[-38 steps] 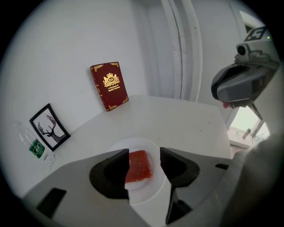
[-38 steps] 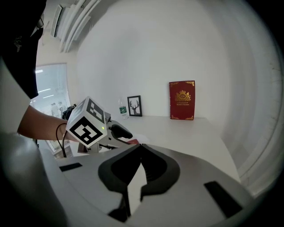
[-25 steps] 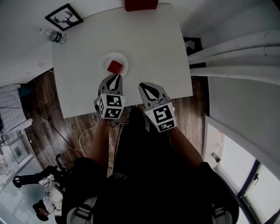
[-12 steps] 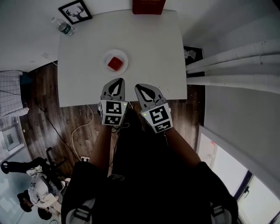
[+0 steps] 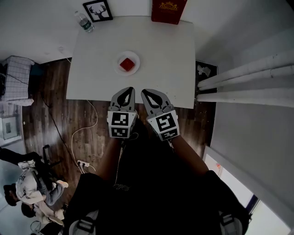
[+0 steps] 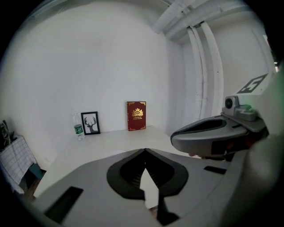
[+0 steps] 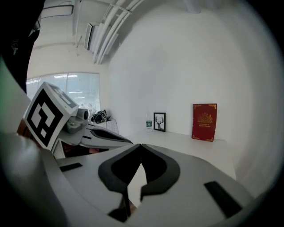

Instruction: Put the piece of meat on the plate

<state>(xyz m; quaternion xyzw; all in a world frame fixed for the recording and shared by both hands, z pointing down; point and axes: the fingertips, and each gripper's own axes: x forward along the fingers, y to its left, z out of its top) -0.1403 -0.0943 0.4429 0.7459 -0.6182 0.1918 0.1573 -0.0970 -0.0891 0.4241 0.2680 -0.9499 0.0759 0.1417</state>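
Observation:
A red piece of meat point(image 5: 128, 64) lies on a small white plate point(image 5: 135, 59) in the middle of the white table point(image 5: 161, 50). Both grippers hang side by side above the table's near edge, well short of the plate. My left gripper point(image 5: 131, 89) is shut and empty; in the left gripper view its jaws point(image 6: 144, 150) meet at the tips. My right gripper point(image 5: 143, 91) is also shut with nothing in it point(image 7: 140, 145). Neither gripper view shows the plate or the meat.
A red book point(image 5: 168, 10), a framed deer picture point(image 5: 98, 10) and a water bottle point(image 5: 85, 22) stand along the table's far edge. White pipes point(image 5: 243, 73) run at the right. A cable point(image 5: 87, 133) lies on the wooden floor at the left.
Both grippers have drawn back from the plate toward the table's near edge and risen. The left gripper has left the meat lying on the plate.

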